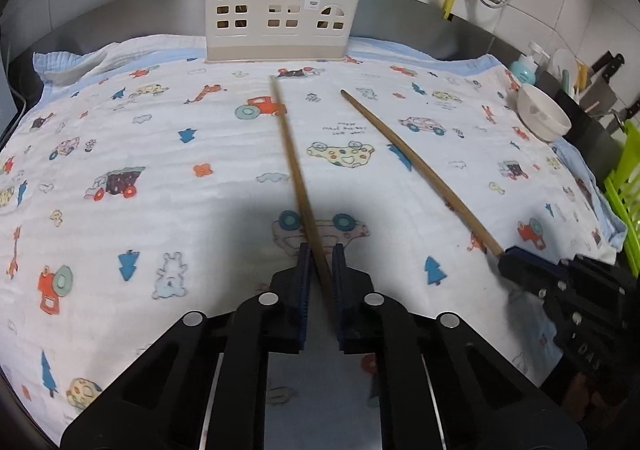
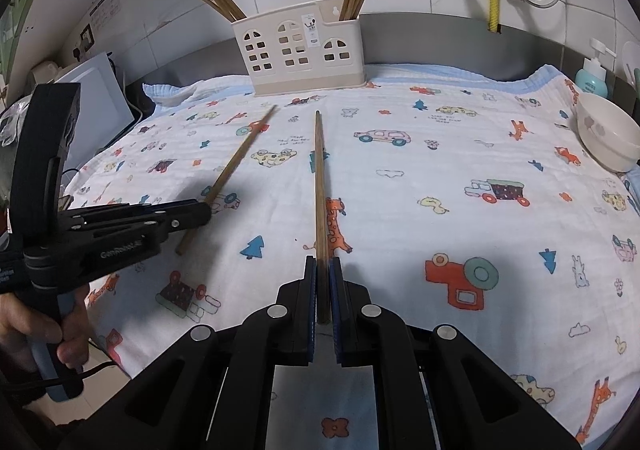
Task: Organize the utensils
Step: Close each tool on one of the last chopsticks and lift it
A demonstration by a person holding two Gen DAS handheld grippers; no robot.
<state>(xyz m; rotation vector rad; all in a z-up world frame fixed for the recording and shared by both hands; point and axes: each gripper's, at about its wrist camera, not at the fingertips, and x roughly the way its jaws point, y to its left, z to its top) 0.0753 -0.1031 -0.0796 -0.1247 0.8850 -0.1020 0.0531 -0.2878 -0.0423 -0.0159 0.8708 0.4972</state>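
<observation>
Right gripper (image 2: 322, 270) view alone shows hand (image 2: 36, 330).

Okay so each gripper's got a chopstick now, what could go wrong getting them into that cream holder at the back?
1. Each gripper, left gripper and right gripper, pinches its long brown wooden chopstick near one end, so the stick may pivot or slip.
2. The cream plastic house-shaped holder already has chopsticks leaning outward in both end compartments; incoming tips could knock them.
3. The two held sticks point toward each other's paths and might cross.

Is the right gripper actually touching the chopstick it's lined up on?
Touching. In the right wrist view, the right gripper has both pads closed against the chopstick, no gap showing.
</observation>
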